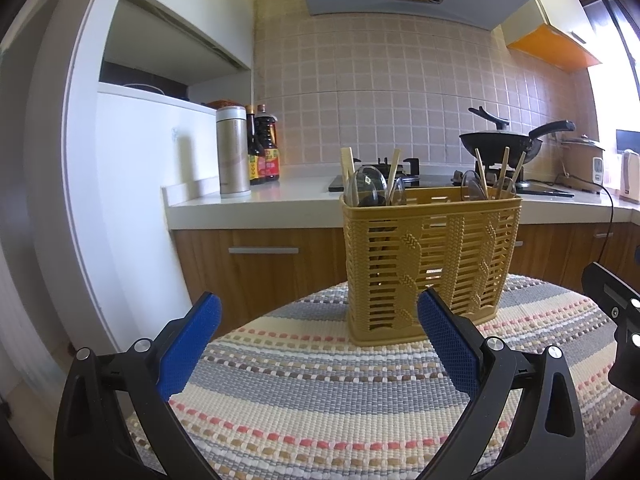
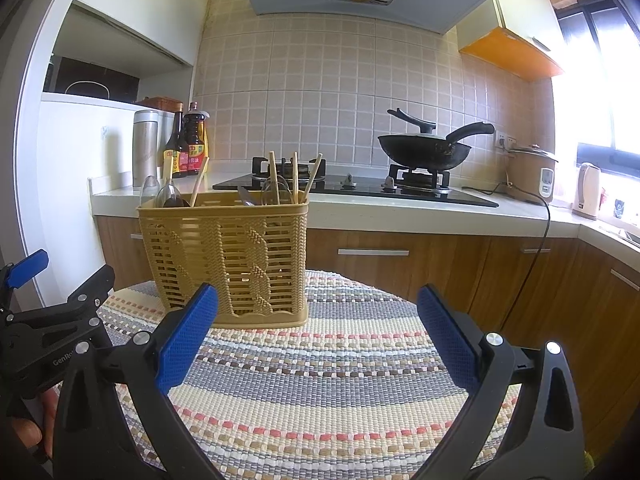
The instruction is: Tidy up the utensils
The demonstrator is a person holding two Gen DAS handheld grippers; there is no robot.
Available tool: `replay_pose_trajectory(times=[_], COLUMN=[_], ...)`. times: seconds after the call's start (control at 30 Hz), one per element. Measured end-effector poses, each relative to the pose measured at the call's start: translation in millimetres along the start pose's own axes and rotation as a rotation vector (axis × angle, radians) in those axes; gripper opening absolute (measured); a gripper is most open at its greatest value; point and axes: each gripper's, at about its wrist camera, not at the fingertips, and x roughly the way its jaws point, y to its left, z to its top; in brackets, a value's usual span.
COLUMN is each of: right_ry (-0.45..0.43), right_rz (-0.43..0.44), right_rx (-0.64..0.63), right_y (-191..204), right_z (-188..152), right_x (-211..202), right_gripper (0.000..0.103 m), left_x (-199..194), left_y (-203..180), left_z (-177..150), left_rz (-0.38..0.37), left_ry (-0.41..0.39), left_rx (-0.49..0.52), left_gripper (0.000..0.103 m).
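Woven mat [image 1: 320, 380] | basket [image 1: 430, 260] just ahead of both spread, empty fingers | spoons probably inside

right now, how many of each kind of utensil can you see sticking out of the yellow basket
chopsticks: 5
clear spoons: 4
total: 9 visible above the rim of the yellow basket
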Motion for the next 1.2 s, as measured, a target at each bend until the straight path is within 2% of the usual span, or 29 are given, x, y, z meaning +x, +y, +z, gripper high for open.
replay_pose_trajectory(times=[1.2], right_ry=[0.019], right_rz=[0.011], right_rx=[-0.008], right_y=[3.0], right_z=[-1.4], right_x=[3.9], right_gripper=[0.095], left_x=[3.4], left_y=[-1.7], left_z=[-0.5], left_rz=[0.009], left_ry=[0.02], left_rx=[-0.004], left_gripper=[0.095])
